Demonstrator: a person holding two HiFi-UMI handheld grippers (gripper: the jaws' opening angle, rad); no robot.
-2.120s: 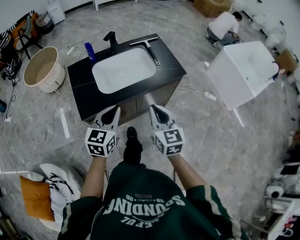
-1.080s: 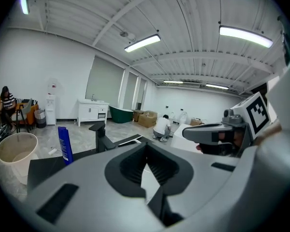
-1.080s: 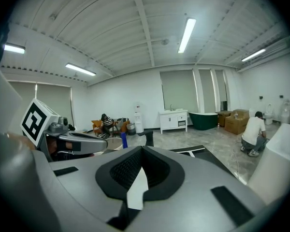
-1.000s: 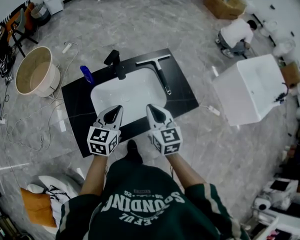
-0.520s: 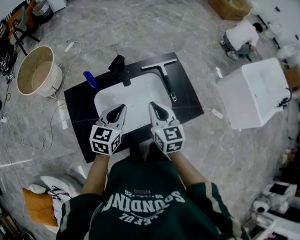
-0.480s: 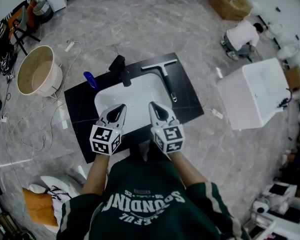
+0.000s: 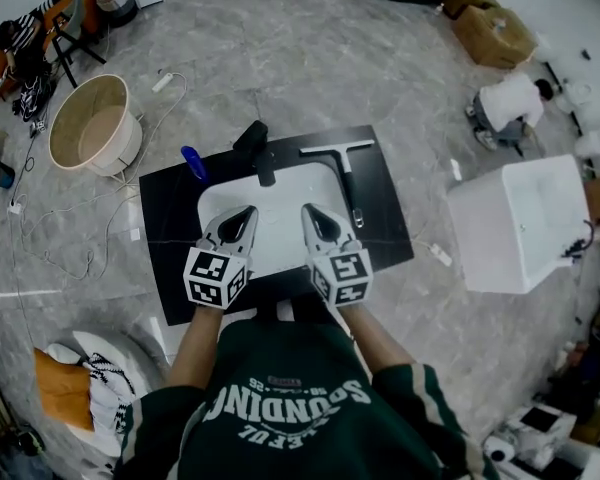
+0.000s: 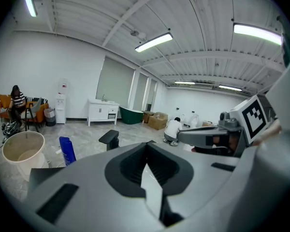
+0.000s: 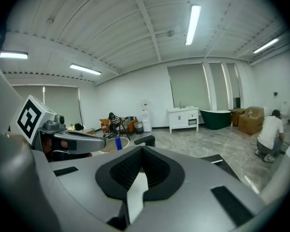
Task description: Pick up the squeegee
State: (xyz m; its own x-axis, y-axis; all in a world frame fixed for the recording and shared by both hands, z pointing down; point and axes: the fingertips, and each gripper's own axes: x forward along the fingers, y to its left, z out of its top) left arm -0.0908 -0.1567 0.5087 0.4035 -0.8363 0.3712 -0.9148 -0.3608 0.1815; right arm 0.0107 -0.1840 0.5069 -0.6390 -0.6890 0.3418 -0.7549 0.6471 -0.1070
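Observation:
The squeegee (image 7: pixel 346 176) lies flat on the black countertop (image 7: pixel 385 233), right of the white sink basin (image 7: pixel 276 223). Its blade points to the far side and its black handle toward me. My left gripper (image 7: pixel 244 214) and right gripper (image 7: pixel 311 211) hover side by side over the basin's near half. Both are shut with nothing in them. The right gripper's tip is a short way left of the squeegee handle's end. The left gripper view shows its jaws (image 8: pixel 146 147) closed together, and the right gripper view shows its jaws (image 9: pixel 141 149) closed too. Neither gripper view shows the squeegee.
A black faucet (image 7: pixel 261 148) and a blue bottle (image 7: pixel 194 162) stand at the back of the counter. On the floor are a beige round tub (image 7: pixel 88 123), cables, a white cabinet (image 7: pixel 520 226) at the right, a crouching person (image 7: pixel 508 108) and cardboard boxes (image 7: pixel 500 30).
I have stepped up to the sink unit: both grippers moved forward from in front of the cabinet to over the basin. Both stayed shut and empty. The squeegee has not moved.

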